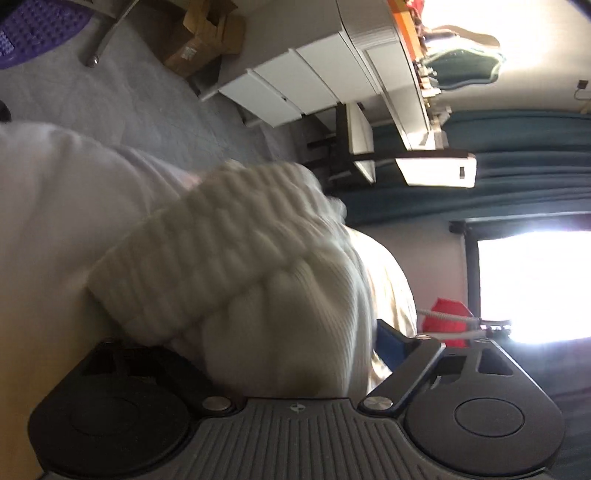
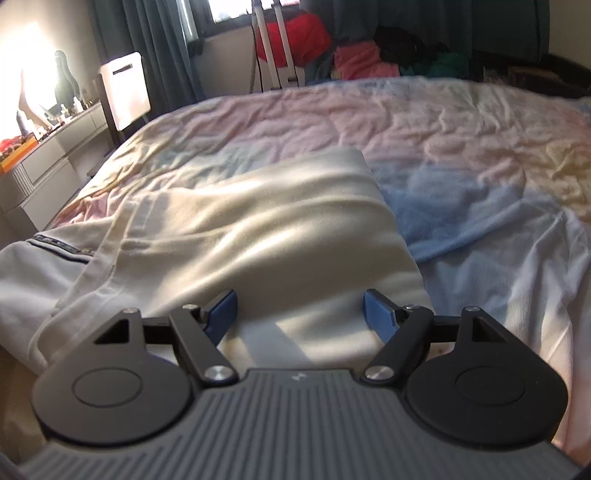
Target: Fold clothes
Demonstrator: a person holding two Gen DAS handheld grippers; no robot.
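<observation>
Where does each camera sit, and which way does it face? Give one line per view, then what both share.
Left wrist: on the left gripper, rolled sideways; looks past a bunched white ribbed garment in its jaws toward the dresser.
Right wrist: on the right gripper, level; looks across a cream garment and the bed, jaws open.
Shared: window, red item, dresser.

At the bottom of the frame the right claw (image 2: 299, 314) stands with its blue pads (image 2: 378, 314) wide apart over a cream garment (image 2: 258, 229) lying across the centre, on a rumpled pastel bed (image 2: 424, 122); a white dresser (image 2: 48, 162) sits at the left edge
</observation>
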